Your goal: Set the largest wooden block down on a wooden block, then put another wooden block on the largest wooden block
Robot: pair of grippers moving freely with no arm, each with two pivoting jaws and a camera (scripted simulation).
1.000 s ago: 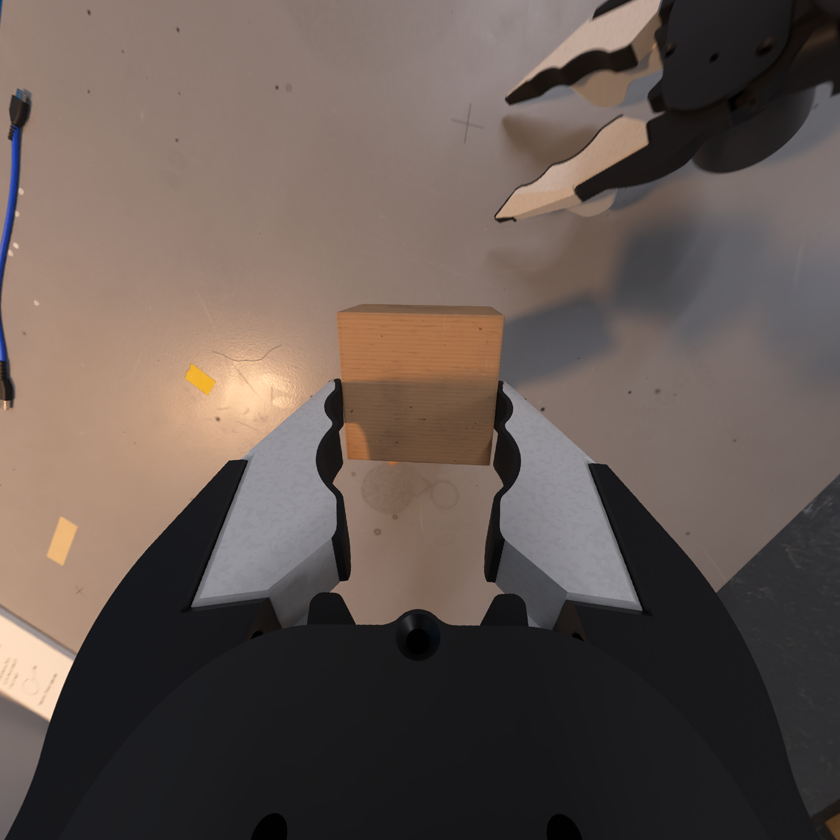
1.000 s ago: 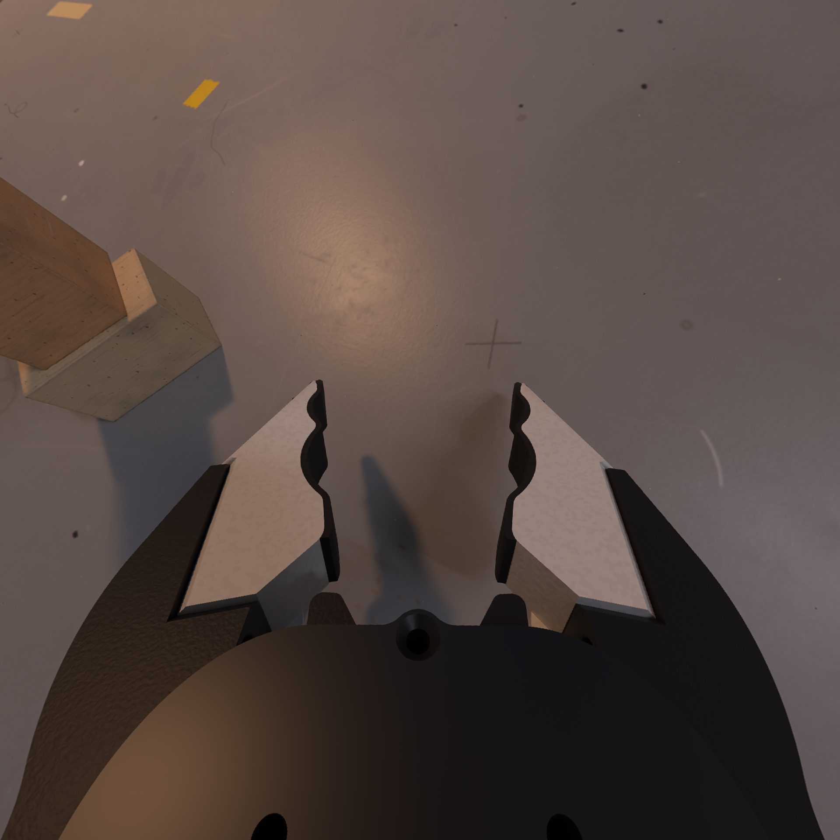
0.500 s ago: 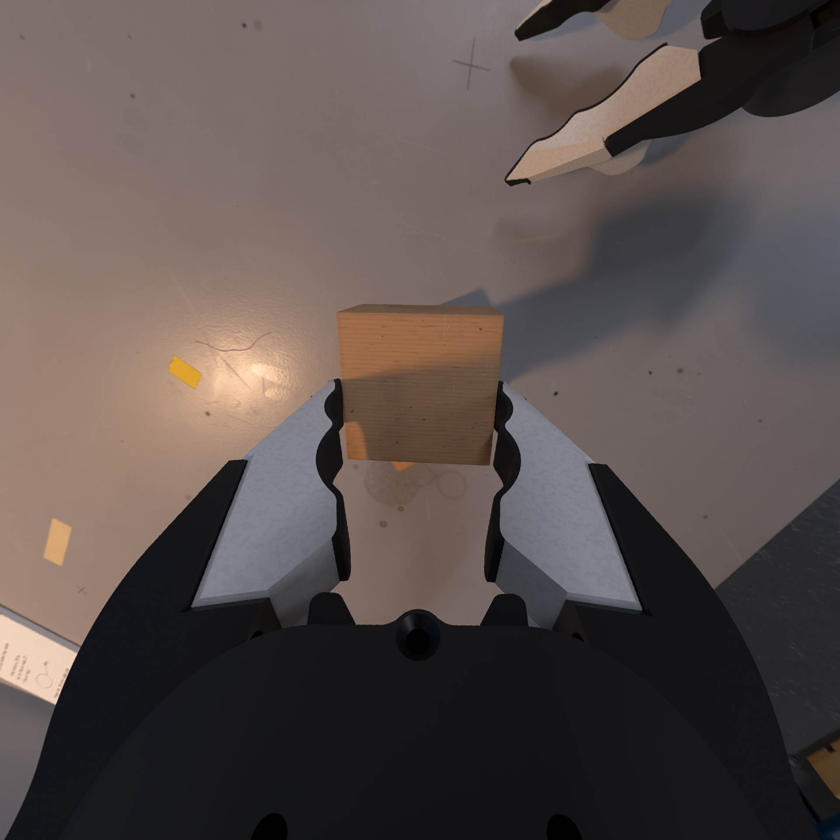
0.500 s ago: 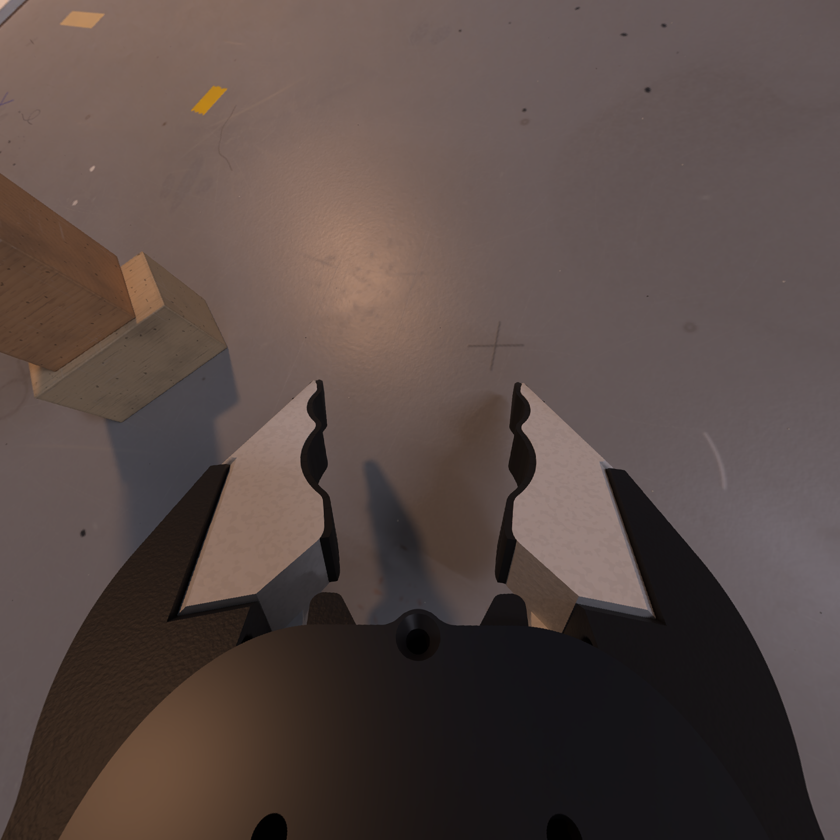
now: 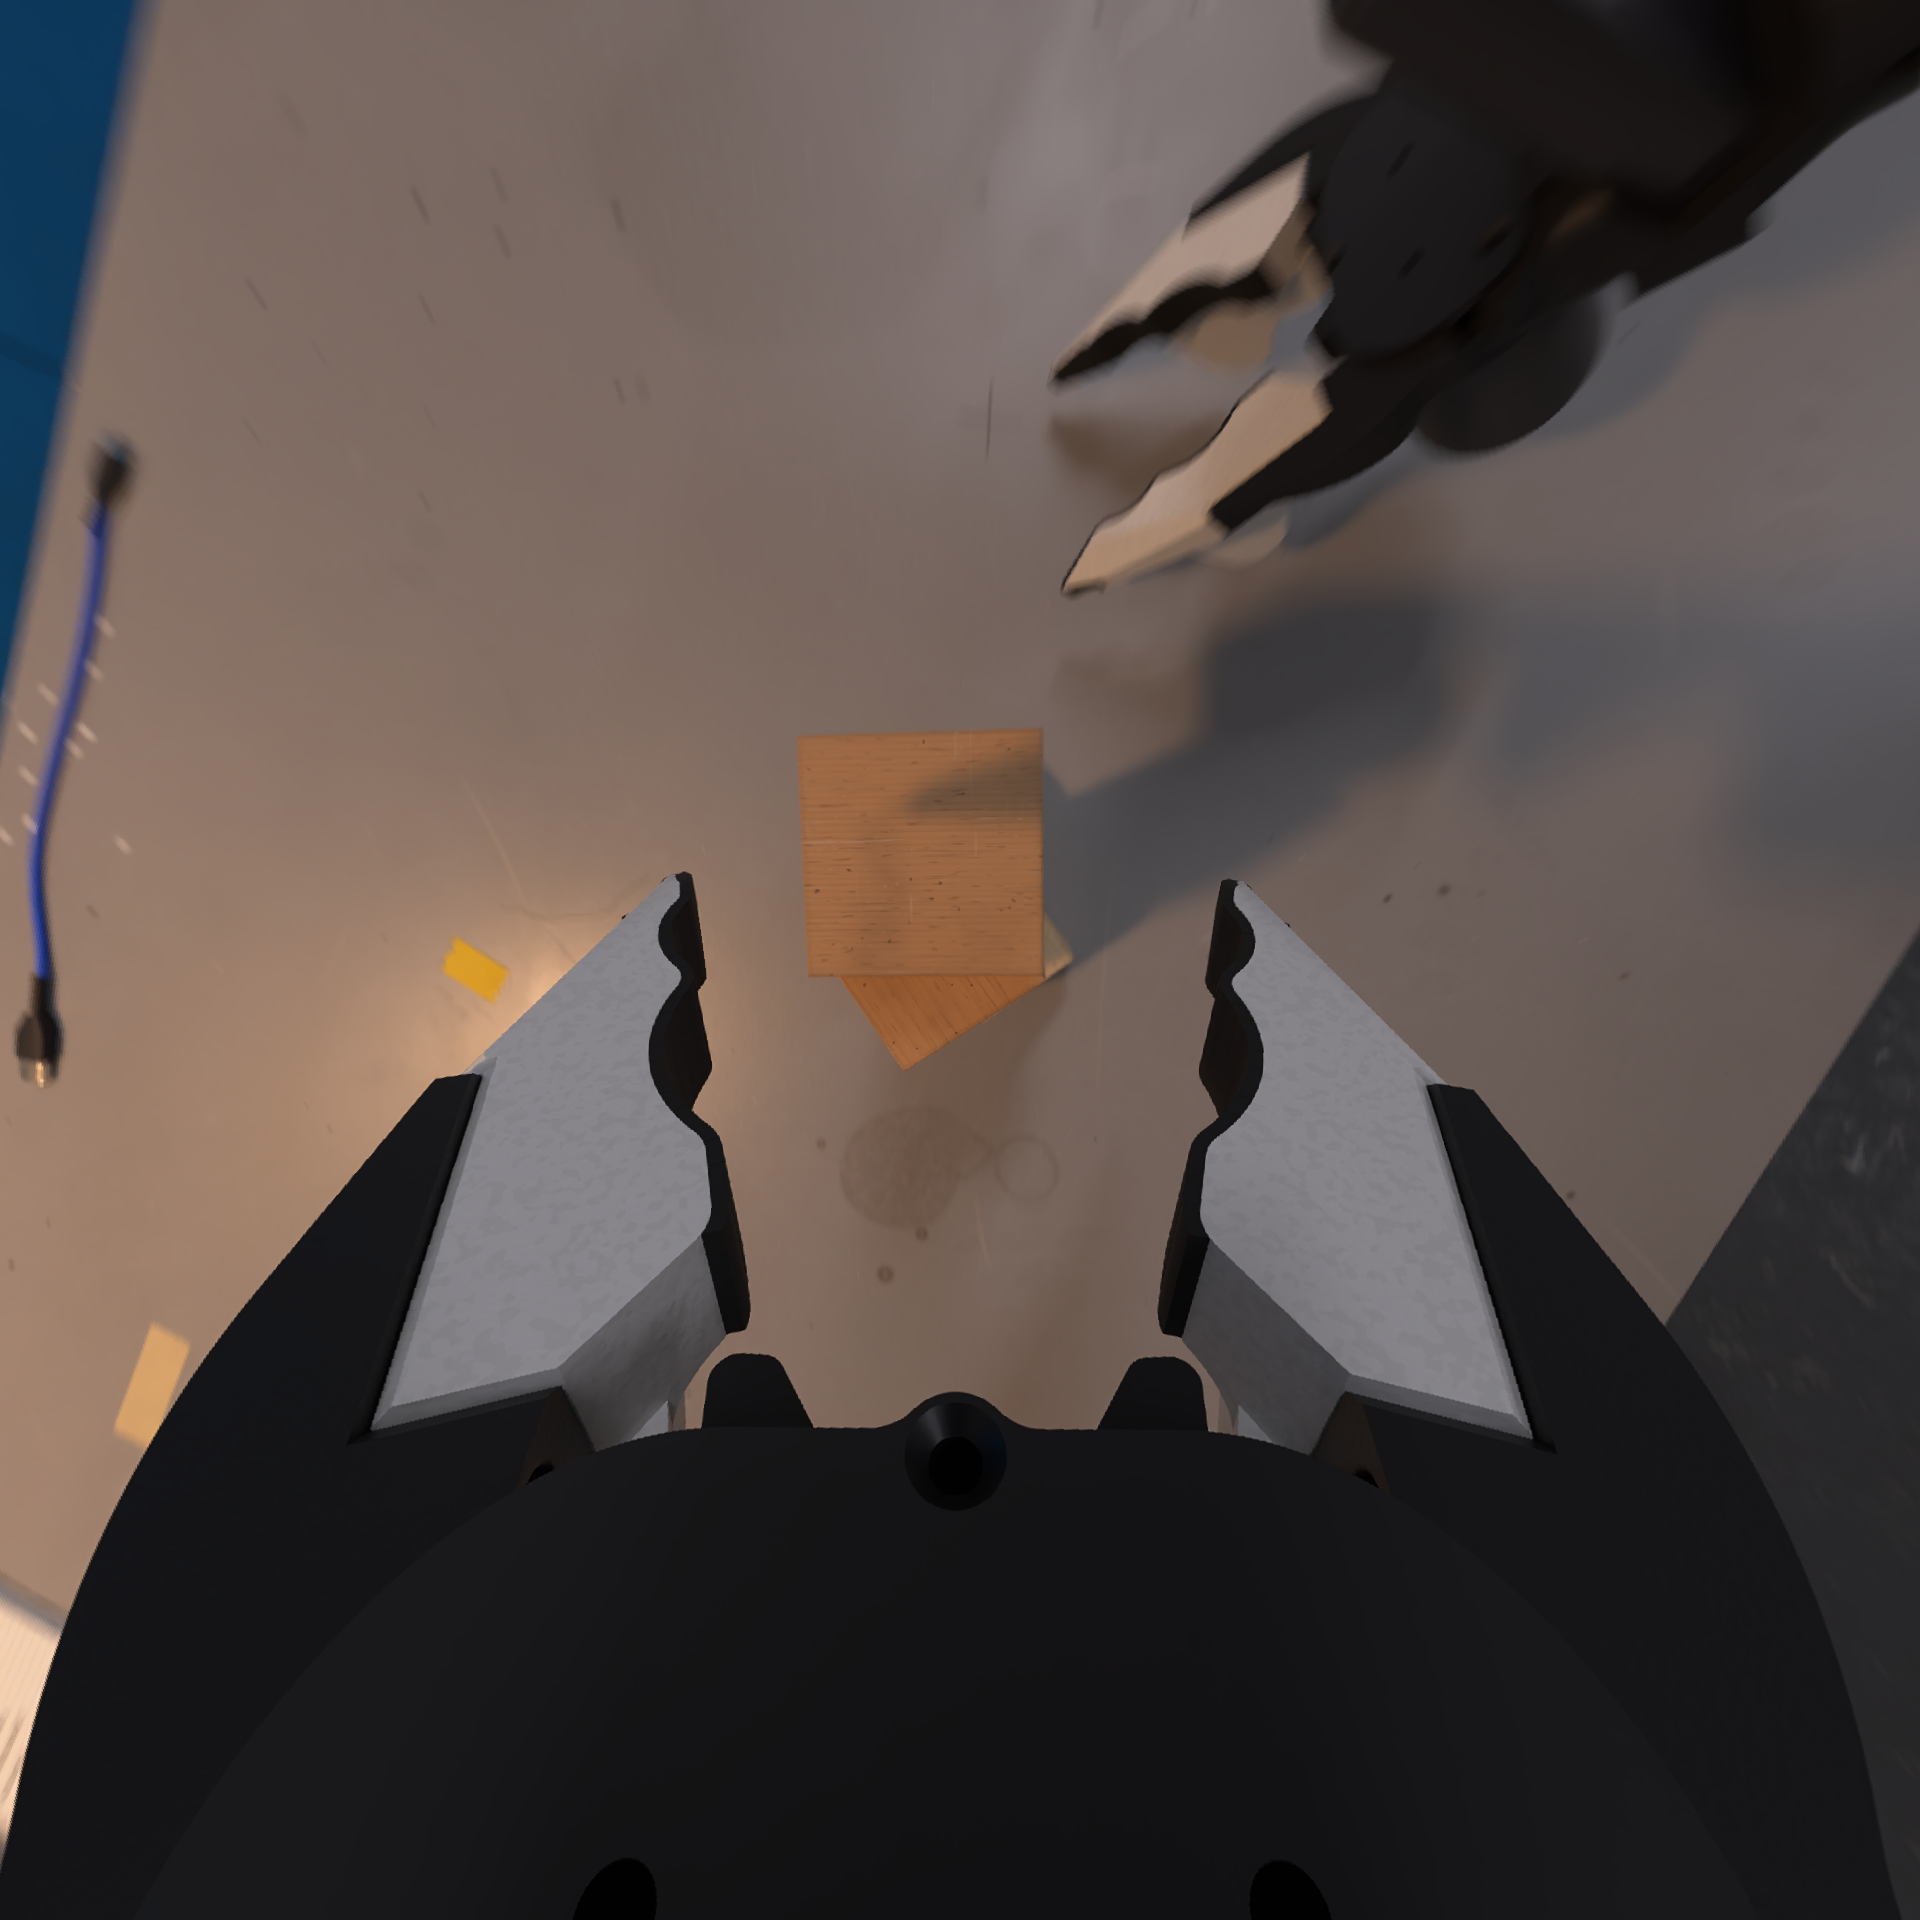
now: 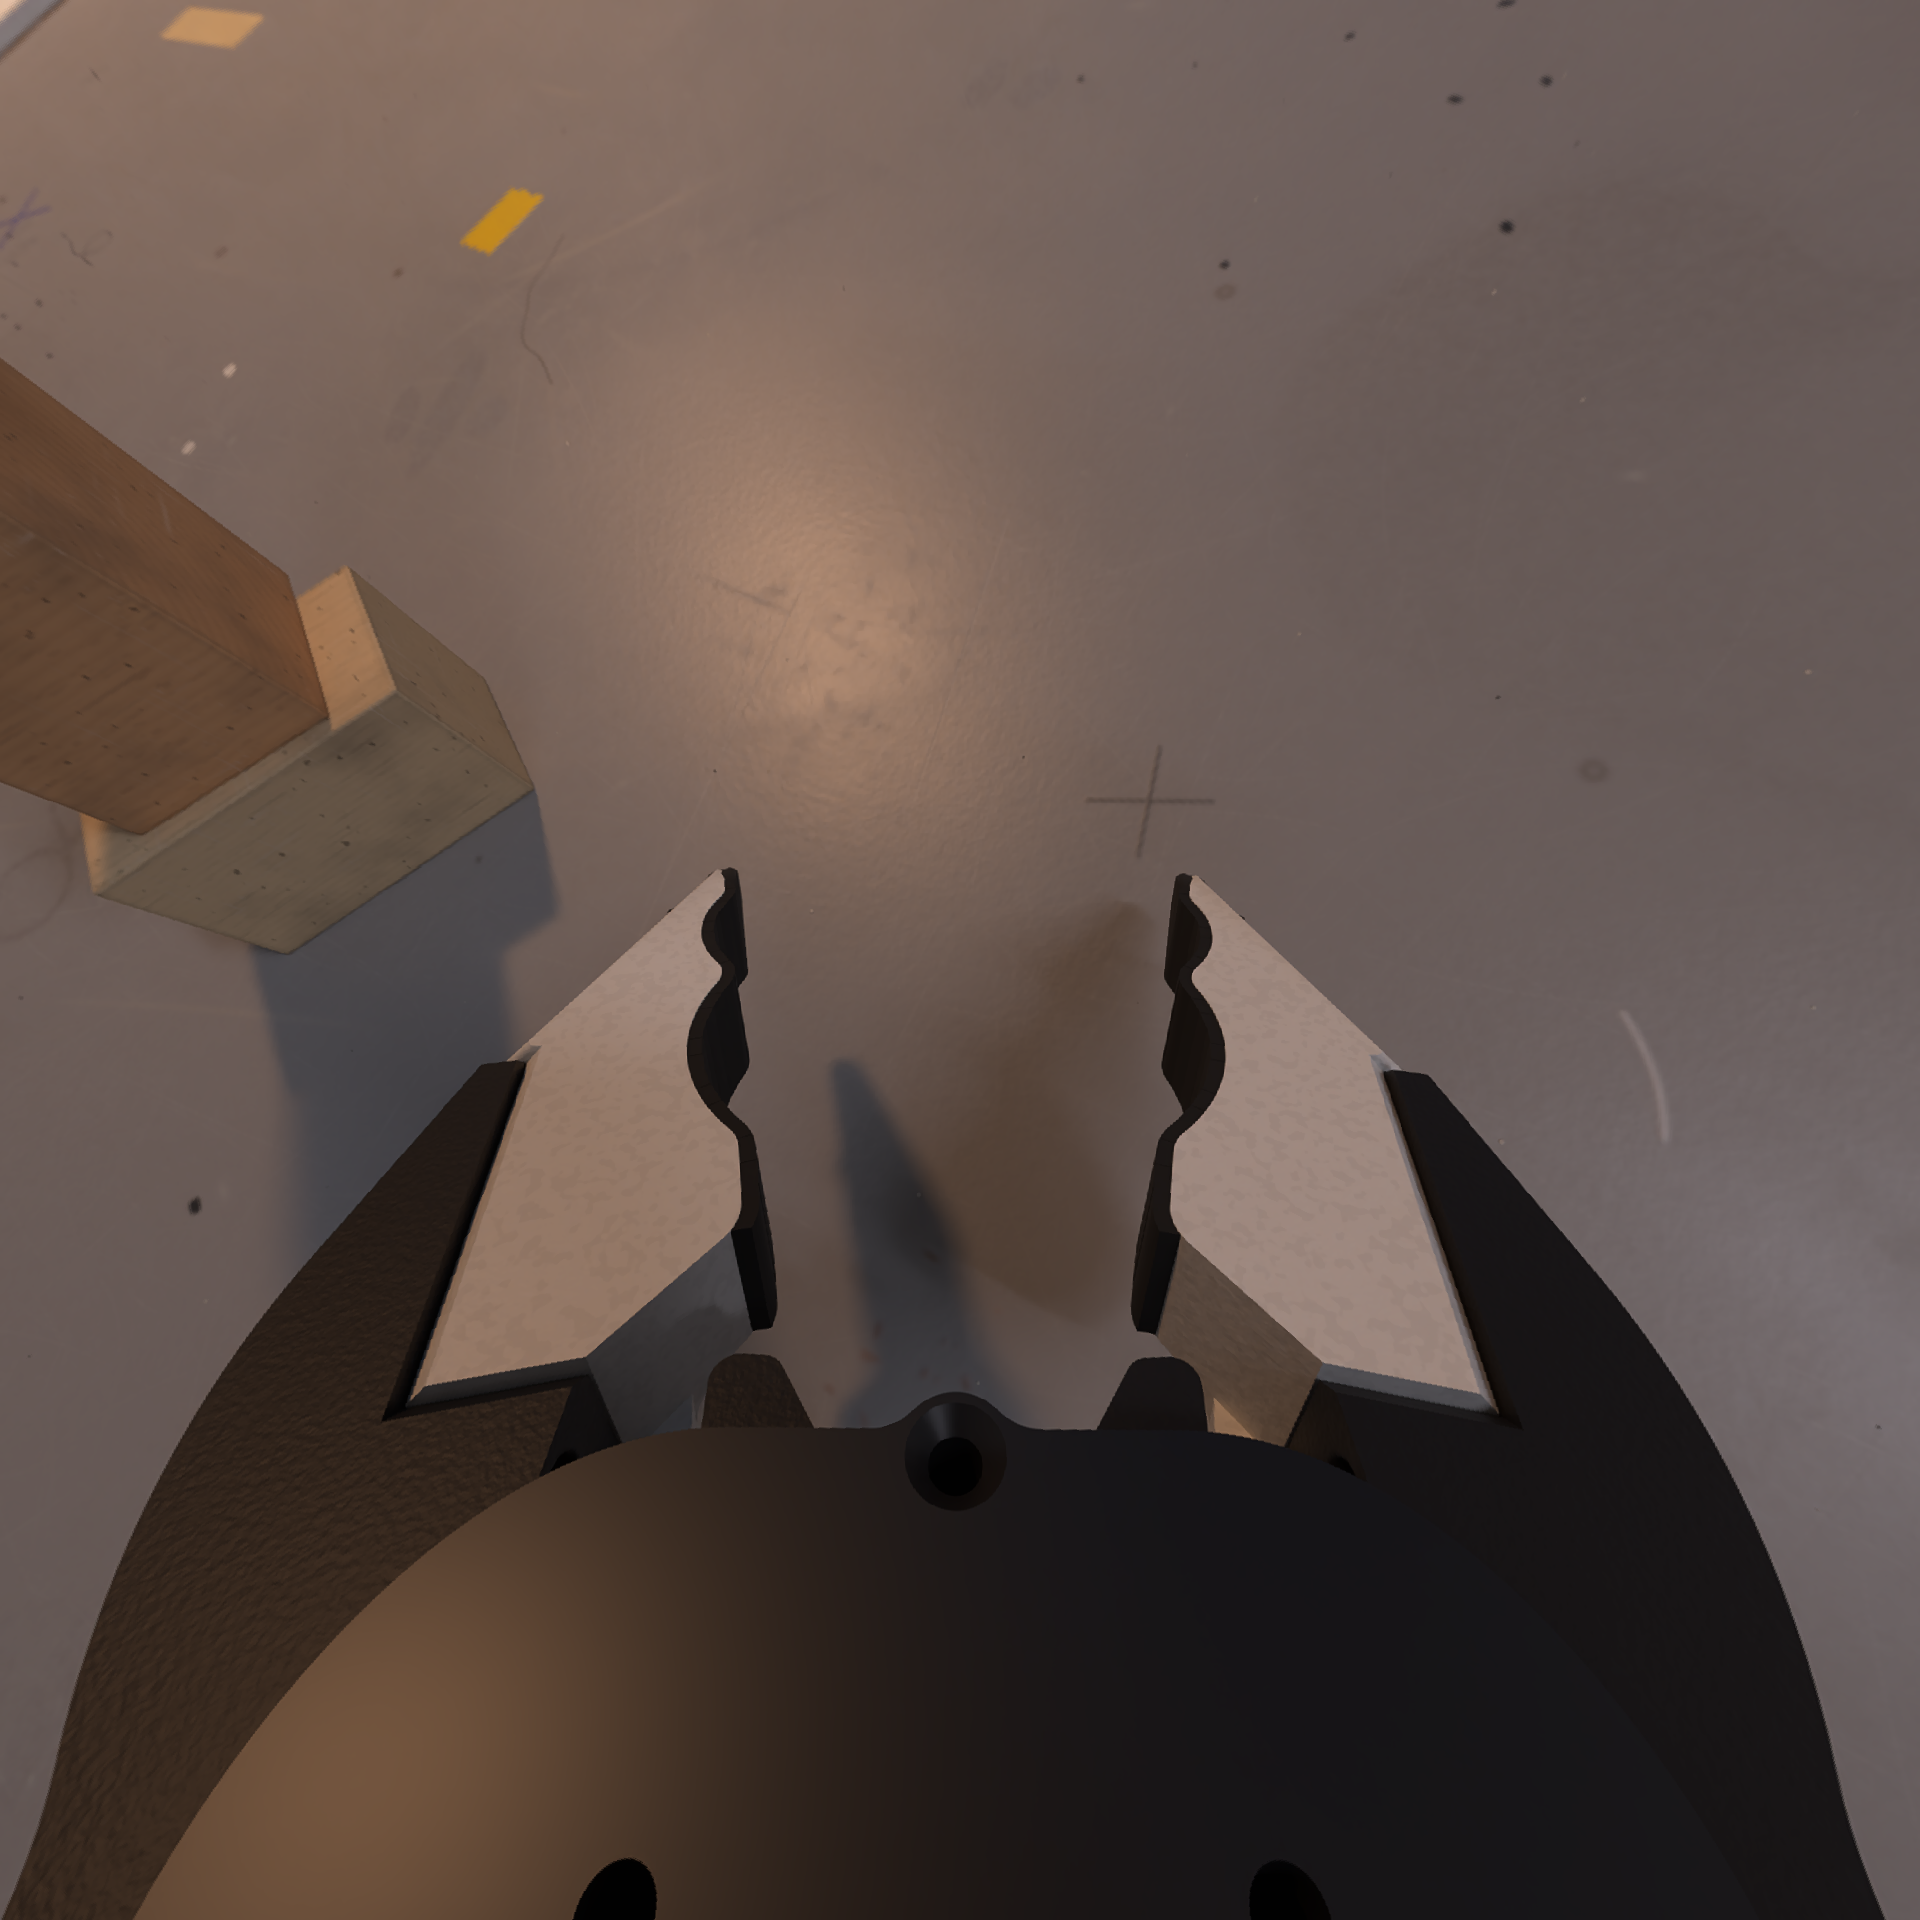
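Note:
My left gripper (image 5: 954, 883) is open and empty, raised above a stack of wooden blocks. The top block (image 5: 920, 852) is light brown and lies square to my fingers, well below them. Under it a corner of a turned orange-brown block (image 5: 935, 1013) shows, and a sliver of a pale block (image 5: 1058, 951) beneath. My right gripper (image 6: 954, 878) is open and empty over bare table; it shows blurred in the left wrist view (image 5: 1060, 480), beyond the stack to the right. In the right wrist view, a brown block (image 6: 135, 644) rests on the pale block (image 6: 312, 821) at the left edge.
The grey table (image 5: 623, 520) bears a blue cable (image 5: 62, 748) at the far left, a yellow tape scrap (image 5: 475, 968) and a tan one (image 5: 151, 1382). A dark mat (image 5: 1818, 1247) lies at the right. A pencilled cross (image 6: 1148, 800) is beyond my right fingertips.
My left gripper has opened, let go of the light brown block and risen away from it. The block now rests on the stack. The right gripper has barely moved.

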